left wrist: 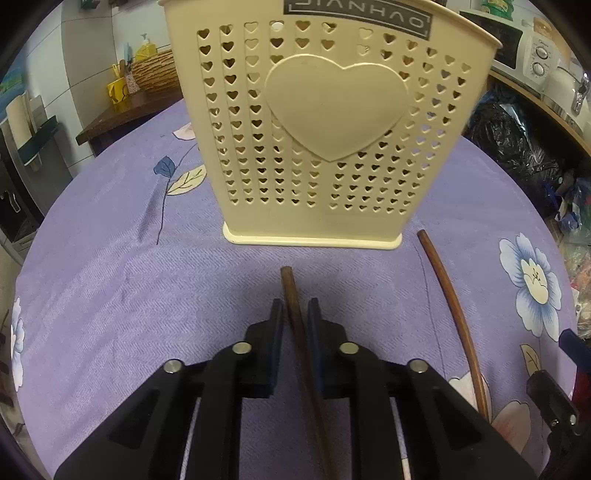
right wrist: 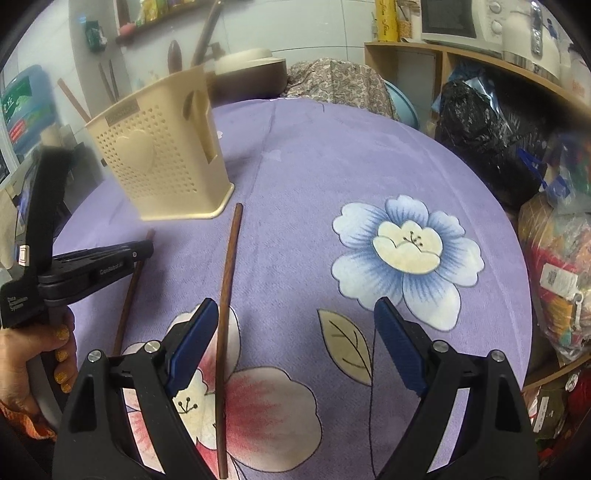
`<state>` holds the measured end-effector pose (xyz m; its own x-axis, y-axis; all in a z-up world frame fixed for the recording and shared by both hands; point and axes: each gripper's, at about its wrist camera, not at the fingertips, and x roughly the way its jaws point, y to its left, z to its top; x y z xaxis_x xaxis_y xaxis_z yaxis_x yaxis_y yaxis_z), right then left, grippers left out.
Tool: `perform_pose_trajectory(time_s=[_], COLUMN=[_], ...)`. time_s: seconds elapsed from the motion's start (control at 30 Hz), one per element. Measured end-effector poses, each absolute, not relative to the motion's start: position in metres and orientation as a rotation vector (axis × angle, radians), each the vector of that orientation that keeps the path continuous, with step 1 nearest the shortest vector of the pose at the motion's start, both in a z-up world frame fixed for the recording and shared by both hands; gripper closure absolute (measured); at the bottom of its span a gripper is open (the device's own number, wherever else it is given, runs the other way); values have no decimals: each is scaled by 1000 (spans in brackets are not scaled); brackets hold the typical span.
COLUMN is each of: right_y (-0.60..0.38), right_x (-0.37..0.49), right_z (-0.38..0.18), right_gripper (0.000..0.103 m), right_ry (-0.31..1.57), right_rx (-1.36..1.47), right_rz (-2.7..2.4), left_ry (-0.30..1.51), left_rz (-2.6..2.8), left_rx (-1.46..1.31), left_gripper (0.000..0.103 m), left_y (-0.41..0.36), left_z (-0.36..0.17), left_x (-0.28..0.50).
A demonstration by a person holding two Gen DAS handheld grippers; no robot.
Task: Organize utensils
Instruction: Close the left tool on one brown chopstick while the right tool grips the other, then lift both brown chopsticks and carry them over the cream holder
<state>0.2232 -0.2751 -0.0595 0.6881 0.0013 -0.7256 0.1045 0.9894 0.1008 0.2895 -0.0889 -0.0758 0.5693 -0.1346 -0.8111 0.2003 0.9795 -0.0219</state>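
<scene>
A cream utensil holder (left wrist: 328, 129) with heart-shaped holes stands on the purple flowered tablecloth (left wrist: 122, 280); it also shows in the right wrist view (right wrist: 162, 166), with several utensils sticking out of its top. My left gripper (left wrist: 295, 306) is shut on a brown chopstick (left wrist: 290, 291) just in front of the holder. A second brown chopstick (left wrist: 447, 295) lies on the cloth to its right. In the right wrist view this chopstick (right wrist: 227, 295) lies just inside the left finger of my open, empty right gripper (right wrist: 295, 314). The left gripper (right wrist: 142, 251) and its chopstick (right wrist: 129, 306) are at the left.
A shelf unit with a microwave (right wrist: 454, 18) and appliances stands at the right, with a black bag (right wrist: 484, 125) and colourful bags (right wrist: 557, 277) beside the table. A wicker basket (left wrist: 155, 70) sits on a dark side table at the back left.
</scene>
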Motion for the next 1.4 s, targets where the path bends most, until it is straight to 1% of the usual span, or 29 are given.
perform_pose_trajectory(time_s=[0.03, 0.1, 0.23, 0.37, 0.57, 0.67, 0.8, 1.13, 1.2, 1.27, 1.4], right_y=[-274, -269, -260, -250, -235, -232, -225, -219, -218, -215, -209], right_x=[226, 234, 264, 295, 322, 327, 330, 335, 336, 336, 336], right_z=[-58, -54, -51, -58, -70, -75, -78, -83, -83, -83, -83], right_gripper=[17, 20, 30, 43, 56, 60, 60, 69, 73, 79, 87], right_ry=[807, 800, 821, 862, 892, 905, 903, 904, 903, 902, 902], right_rx=[134, 119, 102, 90, 46, 38, 2, -35, -38, -43, -53], right_rz=[-52, -25, 43, 86, 88, 91, 89, 51, 45, 42, 46], left_ry=[946, 946, 946, 947, 942, 940, 937, 932, 933, 933, 933], left_rz=[-197, -203, -210, -213, -216, -219, -217, -210, -207, -205, -201], left_rx=[67, 62, 61, 48, 50, 51, 57, 74, 77, 78, 83], left_gripper=[93, 93, 94, 94, 94, 94, 94, 94, 94, 94, 94], left_y=[-88, -87, -84, -81, -81, -80, -80, -84, -86, -87, -89], left_z=[-76, -76, -76, -75, -76, -76, -77, -77, -77, -77, -76], left_x=[290, 290, 290, 291, 292, 292, 292, 291, 291, 291, 291])
